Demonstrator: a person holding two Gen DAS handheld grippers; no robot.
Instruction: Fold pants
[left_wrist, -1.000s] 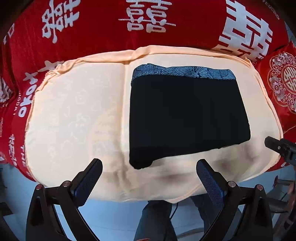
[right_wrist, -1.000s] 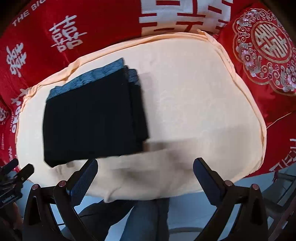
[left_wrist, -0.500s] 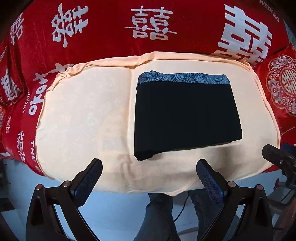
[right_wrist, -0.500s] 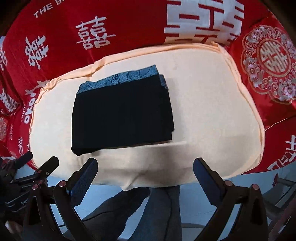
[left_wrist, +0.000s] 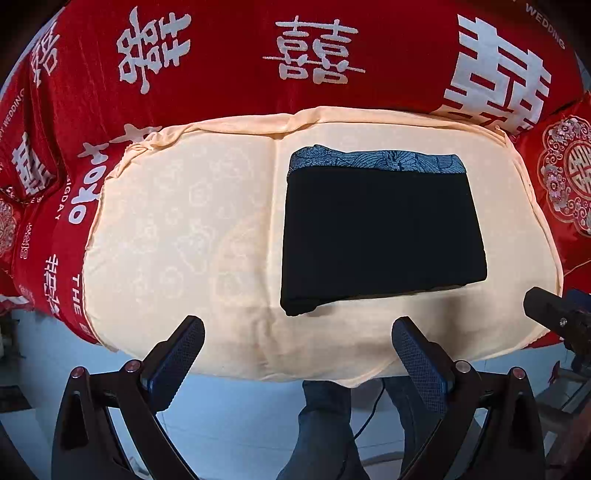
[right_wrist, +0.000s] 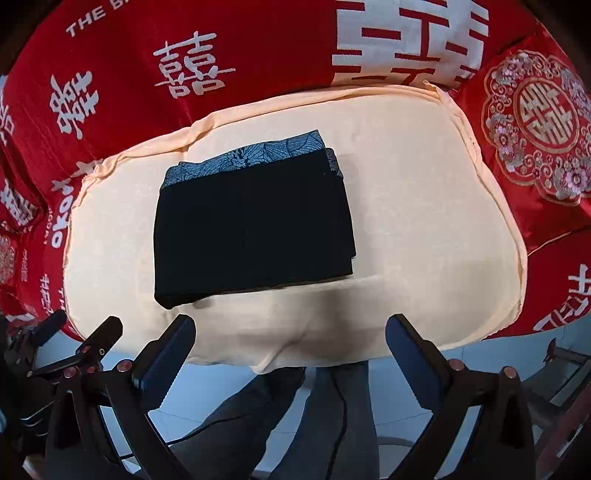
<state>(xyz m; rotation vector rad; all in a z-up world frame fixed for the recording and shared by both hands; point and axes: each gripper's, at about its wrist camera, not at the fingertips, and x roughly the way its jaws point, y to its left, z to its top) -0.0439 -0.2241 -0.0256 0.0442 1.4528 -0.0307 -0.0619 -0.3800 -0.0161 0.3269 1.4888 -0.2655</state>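
The black pants (left_wrist: 380, 229) lie folded into a flat rectangle on the peach cushion (left_wrist: 177, 236), with a blue-grey patterned waistband along the far edge. The same folded pants (right_wrist: 251, 225) show left of centre in the right wrist view. My left gripper (left_wrist: 299, 343) hangs open over the cushion's near edge, nothing between its fingers. My right gripper (right_wrist: 291, 339) is open too, held back from the cushion (right_wrist: 424, 206) and clear of the pants. Each gripper shows at the edge of the other's view.
Red bedding with white characters (left_wrist: 314, 55) surrounds the cushion, and a red embroidered pillow (right_wrist: 535, 125) lies at the right. A person's legs in dark trousers (right_wrist: 332, 424) stand on a pale blue floor below the cushion's front edge.
Both grippers have pulled back and up from the cushion, so the folded pants look smaller and farther away. The pants stay flat and unmoved.
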